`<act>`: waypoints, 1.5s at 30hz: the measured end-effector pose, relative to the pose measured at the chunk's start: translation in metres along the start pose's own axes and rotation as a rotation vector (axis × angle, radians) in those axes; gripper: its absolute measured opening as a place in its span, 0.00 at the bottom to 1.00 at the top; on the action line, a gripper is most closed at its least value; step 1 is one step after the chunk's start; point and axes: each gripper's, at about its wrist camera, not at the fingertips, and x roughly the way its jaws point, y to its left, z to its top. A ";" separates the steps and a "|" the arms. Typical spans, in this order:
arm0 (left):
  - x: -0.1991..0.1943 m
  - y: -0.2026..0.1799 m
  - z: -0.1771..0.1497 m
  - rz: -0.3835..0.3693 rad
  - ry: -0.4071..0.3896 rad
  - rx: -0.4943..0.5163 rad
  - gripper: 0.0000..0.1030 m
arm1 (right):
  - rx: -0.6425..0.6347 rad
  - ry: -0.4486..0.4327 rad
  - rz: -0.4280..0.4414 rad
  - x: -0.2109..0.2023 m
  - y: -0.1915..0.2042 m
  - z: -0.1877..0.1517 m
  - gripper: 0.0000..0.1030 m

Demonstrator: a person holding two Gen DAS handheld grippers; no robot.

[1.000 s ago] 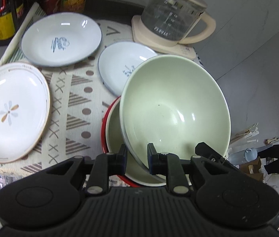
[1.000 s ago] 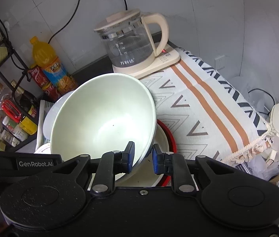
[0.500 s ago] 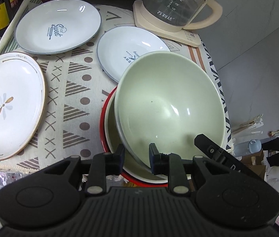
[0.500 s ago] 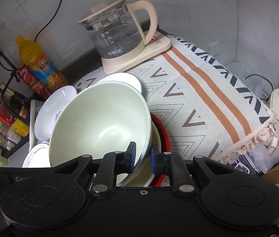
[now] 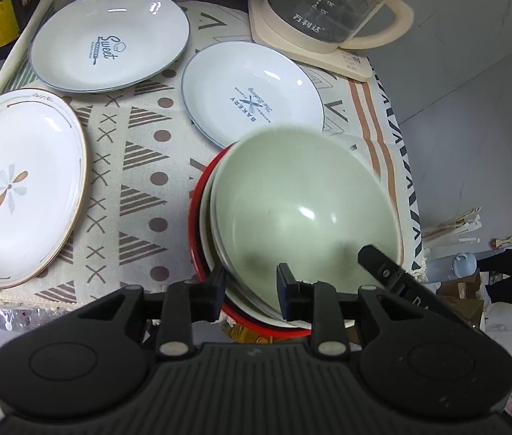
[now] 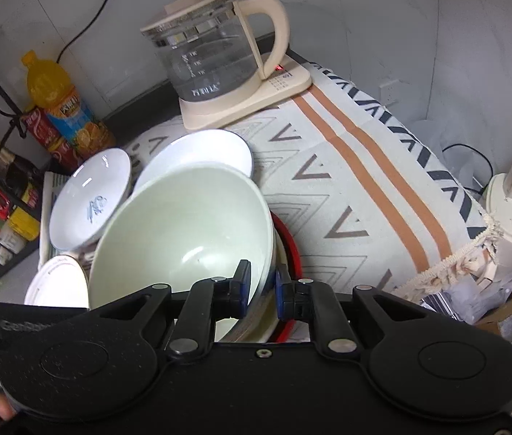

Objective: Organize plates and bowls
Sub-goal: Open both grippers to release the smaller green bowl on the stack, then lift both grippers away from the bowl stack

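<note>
**Green bowl going onto the bowl stack, both tongs at the rim**

So here's my view from both wrist cams; the pale green bowl (image 5: 303, 210) sits tilted on top of a cream bowl (image 5: 205, 224) that's nested in a red bowl (image 5: 198, 253), all at the near right part of the worktop (image 5: 140, 181) with its patterned cloth; its far rim looks a bit blurred.

My left tongs (image 5: 250, 291) straddle the near rim of the green bowl and the jaws are opening right now; the rim is between them, but I don't see the pads pressing on it any more. My right tongs (image 6: 259, 291) are nearly closed, pinching the bowl's rim from the other side; one blue pad inside the bowl, one outside.

Plates are spread out on the left; the "Sweet" plate (image 5: 109, 40) is far left, the "Bakery" plate (image 5: 252, 98) is just beyond the stack, and the flower plate (image 5: 20, 188) is at the left edge, near me. A glass kettle (image 6: 216, 61) stands on its base at the far end; an orange juice bottle (image 6: 60, 105) is off to the far left.
</note>
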 end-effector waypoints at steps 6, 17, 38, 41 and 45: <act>-0.009 0.004 0.000 0.006 -0.040 0.008 0.28 | -0.035 -0.008 0.011 -0.007 0.006 -0.001 0.21; -0.034 0.022 -0.001 0.034 -0.112 -0.003 0.36 | -0.025 -0.050 0.015 -0.025 -0.007 -0.003 0.21; -0.088 0.074 -0.018 0.132 -0.234 -0.008 0.79 | -0.127 -0.088 0.125 -0.056 0.040 -0.024 0.69; -0.090 0.084 -0.016 0.140 -0.228 -0.031 0.79 | -0.159 -0.081 0.143 -0.056 0.052 -0.025 0.70; -0.093 0.099 -0.012 0.147 -0.234 -0.055 0.79 | -0.199 -0.071 0.173 -0.053 0.069 -0.025 0.78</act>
